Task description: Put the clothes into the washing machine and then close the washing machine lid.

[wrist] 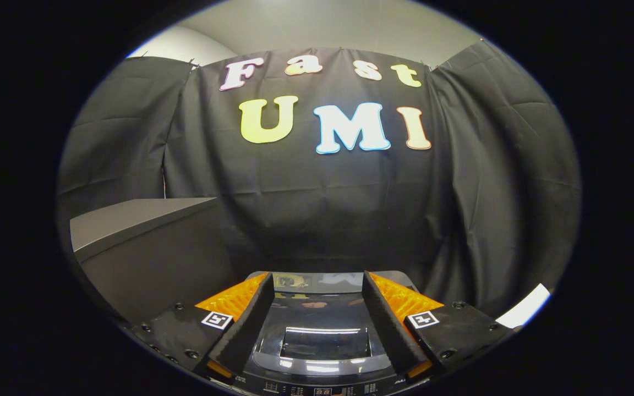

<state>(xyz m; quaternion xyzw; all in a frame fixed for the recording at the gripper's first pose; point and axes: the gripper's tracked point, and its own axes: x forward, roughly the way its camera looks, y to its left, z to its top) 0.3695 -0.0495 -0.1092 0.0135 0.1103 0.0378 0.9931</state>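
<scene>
black cloth behind washing machine [317, 330]; lid [322, 322] lies shut. fingers [317, 308] spread, holding nothing, above lid. clothes unseen; stage unclear.

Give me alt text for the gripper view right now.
The open, empty tongs hover above a top-loading washing machine, whose glossy lid lies shut between the fingers. A grey box-like unit stands left of the machine, with the black cloth wall behind.
</scene>
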